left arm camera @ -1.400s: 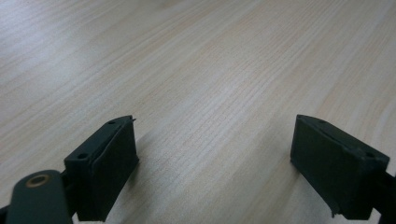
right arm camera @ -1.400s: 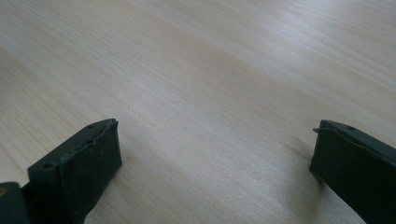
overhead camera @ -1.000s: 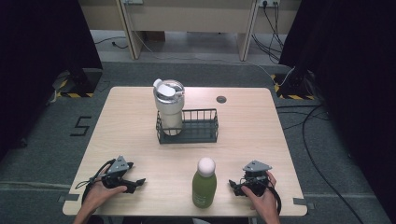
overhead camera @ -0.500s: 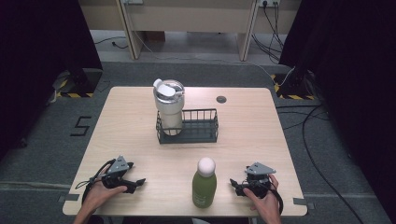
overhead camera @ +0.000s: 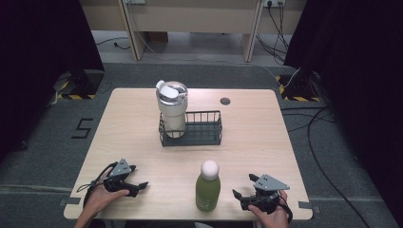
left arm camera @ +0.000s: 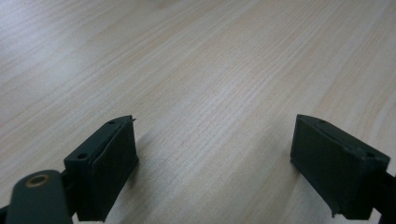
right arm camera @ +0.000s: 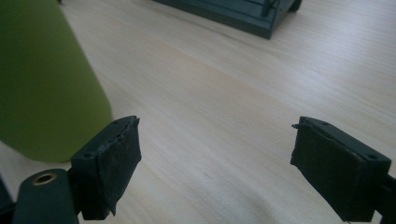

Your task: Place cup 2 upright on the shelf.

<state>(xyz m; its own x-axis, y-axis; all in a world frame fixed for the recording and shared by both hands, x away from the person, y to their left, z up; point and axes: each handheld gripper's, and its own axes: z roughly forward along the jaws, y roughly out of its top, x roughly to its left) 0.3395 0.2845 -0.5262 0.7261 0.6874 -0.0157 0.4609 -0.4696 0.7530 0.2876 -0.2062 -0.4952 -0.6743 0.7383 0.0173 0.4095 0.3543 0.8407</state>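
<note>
Near the front edge of the table (overhead camera: 266, 123), two claws were held low over the wood, one in each hand. The right claw (overhead camera: 243, 197) was seen with its jaws spread apart and nothing between them; in the right gripper view only bare wood lay between the two black pads (right arm camera: 119, 161). Although those jaws had just been closing, a wide gap was left between them. Just beside the right claw, on its left, a green bottle (overhead camera: 208, 187) with a rounded white cap was stood upright on the table, near the claw but not touched by it. In the right gripper view the bottle (right arm camera: 44, 79) was seen close beyond the left pad.

Well ahead of both claws, a dark wire basket (overhead camera: 205, 134) was set at the middle of the table, and a white lidded tumbler (overhead camera: 171, 108) was stood upright in its left end.

The left claw (overhead camera: 135, 178) was held well apart from the bottle, on the bottle's far side from the right claw. Its jaws were likewise spread wide, with only bare table seen between them in the left gripper view.
</note>
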